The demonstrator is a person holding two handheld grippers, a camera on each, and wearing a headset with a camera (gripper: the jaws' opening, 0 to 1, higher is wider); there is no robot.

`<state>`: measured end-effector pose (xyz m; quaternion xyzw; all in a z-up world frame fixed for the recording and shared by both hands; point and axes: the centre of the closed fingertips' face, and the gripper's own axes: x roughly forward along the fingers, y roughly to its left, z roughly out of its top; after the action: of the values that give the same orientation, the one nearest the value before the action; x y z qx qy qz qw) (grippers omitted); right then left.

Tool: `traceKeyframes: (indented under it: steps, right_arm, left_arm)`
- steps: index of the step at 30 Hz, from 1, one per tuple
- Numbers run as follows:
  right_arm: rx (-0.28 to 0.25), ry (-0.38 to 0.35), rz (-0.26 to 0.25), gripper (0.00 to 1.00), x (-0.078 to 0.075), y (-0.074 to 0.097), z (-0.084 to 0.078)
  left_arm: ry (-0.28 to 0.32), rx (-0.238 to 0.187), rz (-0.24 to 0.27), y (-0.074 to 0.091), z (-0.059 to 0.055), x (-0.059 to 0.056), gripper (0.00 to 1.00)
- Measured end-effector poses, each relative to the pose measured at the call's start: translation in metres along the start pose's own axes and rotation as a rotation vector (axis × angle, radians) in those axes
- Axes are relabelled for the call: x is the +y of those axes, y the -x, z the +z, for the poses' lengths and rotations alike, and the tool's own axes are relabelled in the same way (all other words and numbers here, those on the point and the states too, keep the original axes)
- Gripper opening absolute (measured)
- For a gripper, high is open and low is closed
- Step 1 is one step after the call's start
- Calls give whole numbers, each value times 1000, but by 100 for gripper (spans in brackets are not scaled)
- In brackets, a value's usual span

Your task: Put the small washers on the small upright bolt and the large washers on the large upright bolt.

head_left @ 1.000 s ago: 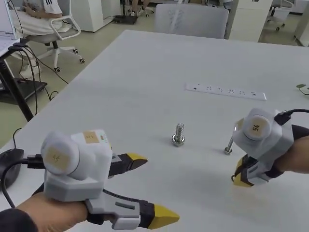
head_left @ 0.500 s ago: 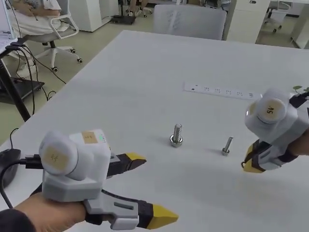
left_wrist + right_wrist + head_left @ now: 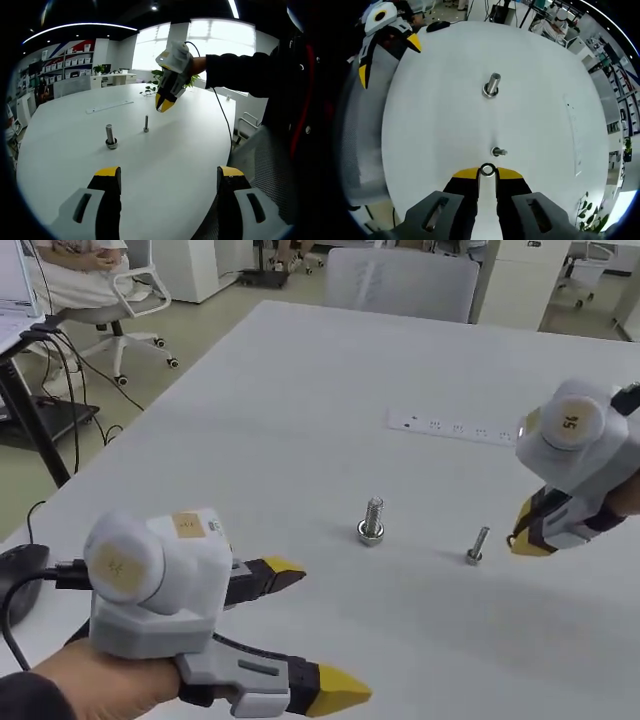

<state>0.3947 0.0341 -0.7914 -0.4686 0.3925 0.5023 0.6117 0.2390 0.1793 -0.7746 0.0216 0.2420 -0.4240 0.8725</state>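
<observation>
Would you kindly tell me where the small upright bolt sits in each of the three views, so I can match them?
Head view: small bolt right of centre, beside the right claw.
Left gripper view: small bolt above centre, below the right claw.
Right gripper view: small bolt low centre, just beyond the washer in the right claw.
Shared landmark: the large bolt, standing apart from it in all three.
</observation>
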Motion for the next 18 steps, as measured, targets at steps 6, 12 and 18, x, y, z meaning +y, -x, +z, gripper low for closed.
traceKeyframes:
  steps: [6, 12, 18]
  right_arm:
    - [8, 23, -2, 13, -12, -5, 7]
    - [20, 45, 3, 13, -19, -14, 10]
    - [29, 53, 17, 13, -22, -21, 10]
  left_arm:
    - [6, 1, 5, 0, -1, 2, 78]
    - [13, 5, 12, 0, -3, 3, 78]
    - [18, 4, 18, -1, -3, 5, 78]
